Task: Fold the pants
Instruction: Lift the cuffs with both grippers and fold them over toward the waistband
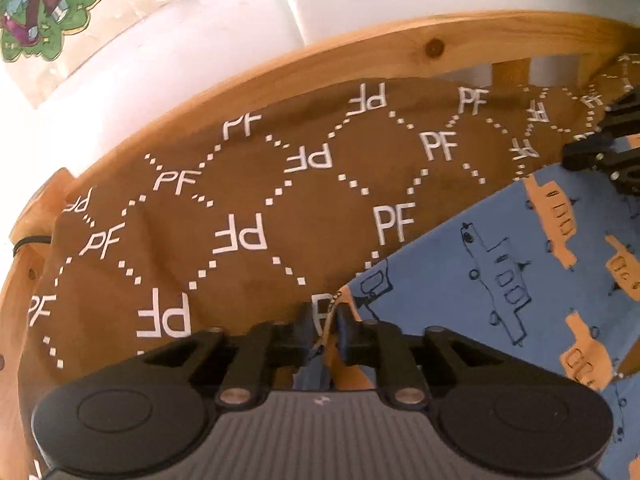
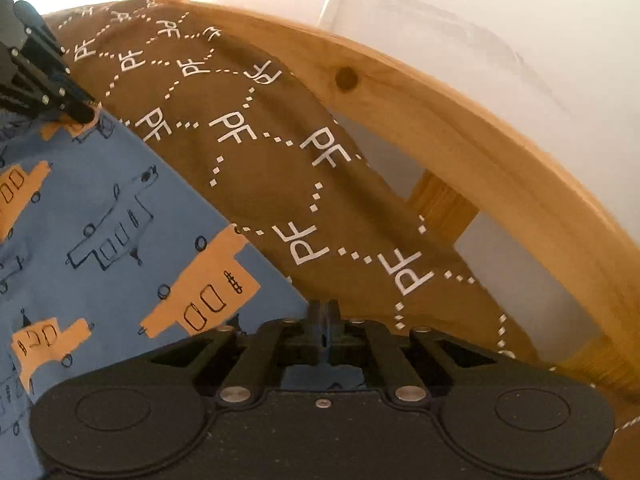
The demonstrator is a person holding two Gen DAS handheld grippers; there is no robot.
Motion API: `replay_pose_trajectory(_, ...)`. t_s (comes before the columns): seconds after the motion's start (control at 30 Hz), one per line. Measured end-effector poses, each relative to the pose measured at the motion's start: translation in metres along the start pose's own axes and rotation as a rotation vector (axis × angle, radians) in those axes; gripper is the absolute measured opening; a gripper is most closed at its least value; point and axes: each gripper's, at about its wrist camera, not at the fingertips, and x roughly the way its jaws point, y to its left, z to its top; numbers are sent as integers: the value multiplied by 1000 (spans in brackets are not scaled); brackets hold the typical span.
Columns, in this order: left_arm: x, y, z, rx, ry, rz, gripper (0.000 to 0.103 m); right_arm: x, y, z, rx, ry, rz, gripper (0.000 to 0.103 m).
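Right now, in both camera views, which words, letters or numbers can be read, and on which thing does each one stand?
"PF": white letters, repeated many times, some upside down, between dotted white lines on the brown cloth.
The blue pants carry only drawn vehicles, no text.
The colourful sticker on the wall shows a picture; no words readable.
Small pale mark on the left hand-held gripper body: too small to read.

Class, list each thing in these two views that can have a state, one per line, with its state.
Left gripper: shut on the pants' edge.
Right gripper: shut on the pants' edge.
Pants: blue, truck print, spread over the cover, held at two points.
Cover: brown, lying rumpled against the wooden rail.
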Motion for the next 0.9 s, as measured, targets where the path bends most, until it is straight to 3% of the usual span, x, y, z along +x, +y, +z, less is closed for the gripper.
replay_pose_trajectory(0.03, -4, 2, 0, 4, -19, -10, 53, -3, -4, 1, 21, -9, 29, 47)
replay_pose_trajectory(0.07, -8, 5, -1, 5, -43, -18, 68, -7, -8, 2, 39, -23, 53, 68)
replay_pose_trajectory(0.17, -16, 13, -3, 17, -82, -83, 70, -17, -14, 7, 46, -58, 113, 72)
replay_pose_trajectory(0.3, -13, 16, -1, 32, -47, -99, 70, -6, -10, 10, 16, -10, 132, 73)
replay_pose_trajectory(0.33, -10, 15, 0, 39, -28, -90, 68, 2, -9, 9, 10, 15, 127, 71)
replay_pose_trajectory(0.37, -6, 13, 0, 49, 0, -70, 59, 9, -9, 7, 7, 46, 124, 61)
replay_pose_trajectory(0.4, -1, 9, -1, 63, 34, -21, 52, 15, -8, 5, 5, 70, 123, 42)
replay_pose_trajectory(0.47, 4, -1, -3, 104, 65, 49, 38, 18, -5, 3, 24, 79, 122, 28)
replay_pose_trajectory(0.5, 4, -5, -3, 110, 64, 48, 29, 15, -4, 3, 40, 72, 127, 8)
replay_pose_trajectory(0.53, 2, -9, -3, 108, 70, 24, 5, 10, -1, 4, 38, 65, 122, 3)
replay_pose_trajectory(0.6, -3, -14, -4, 90, 71, -2, 2, -4, 8, 3, 2, 40, 93, 1)
replay_pose_trajectory(0.73, -24, -28, -12, 157, 1, 82, 2, -45, 22, -5, -20, -24, 52, 1)
replay_pose_trajectory(0.9, -70, -32, -33, 193, -110, 137, 2, -109, 60, -28, -109, -119, -35, 1)
